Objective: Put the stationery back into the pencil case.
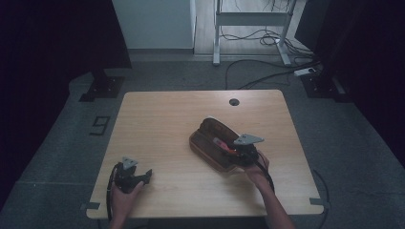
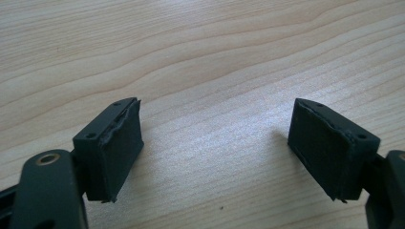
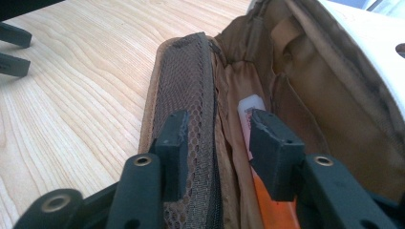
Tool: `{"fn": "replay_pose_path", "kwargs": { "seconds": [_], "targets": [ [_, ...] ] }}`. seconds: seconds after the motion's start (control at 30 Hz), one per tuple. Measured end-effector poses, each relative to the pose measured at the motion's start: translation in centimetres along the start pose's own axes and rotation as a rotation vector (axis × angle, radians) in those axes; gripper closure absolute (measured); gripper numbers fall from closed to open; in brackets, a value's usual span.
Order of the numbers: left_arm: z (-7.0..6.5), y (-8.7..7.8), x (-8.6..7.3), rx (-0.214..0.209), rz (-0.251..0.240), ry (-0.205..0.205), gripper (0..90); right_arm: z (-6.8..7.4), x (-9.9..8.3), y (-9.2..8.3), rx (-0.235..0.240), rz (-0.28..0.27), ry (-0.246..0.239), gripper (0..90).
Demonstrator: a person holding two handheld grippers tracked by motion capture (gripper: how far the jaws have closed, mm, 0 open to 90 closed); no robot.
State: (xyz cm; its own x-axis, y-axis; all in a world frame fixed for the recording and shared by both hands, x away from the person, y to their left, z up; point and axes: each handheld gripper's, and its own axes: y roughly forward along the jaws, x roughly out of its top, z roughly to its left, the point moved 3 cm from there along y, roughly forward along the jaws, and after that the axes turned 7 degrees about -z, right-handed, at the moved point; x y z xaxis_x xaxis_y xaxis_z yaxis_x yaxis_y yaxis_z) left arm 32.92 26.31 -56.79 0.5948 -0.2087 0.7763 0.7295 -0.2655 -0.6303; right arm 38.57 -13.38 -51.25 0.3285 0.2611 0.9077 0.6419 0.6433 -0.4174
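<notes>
A brown fabric pouch point(image 1: 210, 138) lies unzipped right of the table's middle. In the right gripper view its mesh inner pocket point(image 3: 186, 81) and tan lining face me. An orange and white pen-like item point(image 1: 222, 143) lies inside the pouch, its white end point(image 3: 251, 106) poking out just past one jaw. My right gripper point(image 1: 232, 151) reaches into the pouch's near end. Its jaws point(image 3: 217, 129) stand apart, with the mesh wall between them and no pad pressing. My left gripper point(image 1: 145, 177) rests near the table's front left, jaws point(image 2: 215, 138) wide open over bare wood.
The wooden table point(image 1: 157, 119) has a round cable hole point(image 1: 234, 101) at its far edge. Beyond it on the floor are cables point(image 1: 267, 71), a white desk frame point(image 1: 250, 21) and dark stands. My left gripper's jaws point(image 3: 13, 47) appear far off in the right gripper view.
</notes>
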Motion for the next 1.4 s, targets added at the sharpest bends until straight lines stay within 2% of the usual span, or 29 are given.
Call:
{"fn": "replay_pose_path", "kwargs": {
  "seconds": [0.2,0.27,0.43,0.7,0.87,0.93,1.03,1.07,1.1,1.13,1.17,1.27,1.4],
  "targets": [
    [0.0,0.0,0.0,0.000,0.000,0.000,18.9,0.1,0.2,-0.3,-0.008,-0.032,0.017,46.9],
    [0.0,0.0,0.0,0.000,0.000,0.000,18.9,0.2,0.4,-0.4,-0.001,-0.057,0.040,41.3],
    [0.0,0.0,0.0,0.000,0.000,0.000,18.9,0.4,0.6,-0.8,0.002,-0.087,0.056,35.1],
    [0.0,0.0,0.0,0.000,0.000,0.000,18.9,0.8,0.9,-1.8,0.003,-0.127,0.053,32.2],
    [0.0,0.0,0.0,0.000,0.000,0.000,18.9,0.5,1.2,-3.6,-0.005,-0.165,0.068,31.9],
    [0.0,0.0,0.0,0.000,0.000,0.000,18.9,0.4,1.2,-4.0,-0.014,-0.167,0.064,31.8],
    [0.0,0.0,0.0,0.000,0.000,0.000,18.9,0.0,1.4,-6.0,-0.041,-0.195,0.054,31.7],
    [0.0,0.0,0.0,0.000,0.000,0.000,18.9,0.0,1.4,-6.0,-0.041,-0.195,0.054,31.7],
    [0.0,0.0,0.0,0.000,-0.001,-0.001,18.9,-0.4,1.3,-6.9,-0.058,-0.204,0.052,31.5],
    [0.0,0.0,0.0,0.000,-0.001,-0.001,18.9,-0.4,1.3,-6.9,-0.058,-0.204,0.052,31.5],
    [0.0,0.0,0.0,0.000,0.000,0.000,18.9,-1.0,1.1,-7.6,-0.078,-0.212,0.061,31.4],
    [0.0,0.0,0.0,0.000,0.000,0.000,18.9,-1.8,0.8,-8.5,-0.096,-0.218,0.081,30.7],
    [0.0,0.0,0.0,0.000,0.000,0.000,18.9,-2.3,0.2,-9.2,-0.119,-0.211,0.076,30.1]
  ]
}}
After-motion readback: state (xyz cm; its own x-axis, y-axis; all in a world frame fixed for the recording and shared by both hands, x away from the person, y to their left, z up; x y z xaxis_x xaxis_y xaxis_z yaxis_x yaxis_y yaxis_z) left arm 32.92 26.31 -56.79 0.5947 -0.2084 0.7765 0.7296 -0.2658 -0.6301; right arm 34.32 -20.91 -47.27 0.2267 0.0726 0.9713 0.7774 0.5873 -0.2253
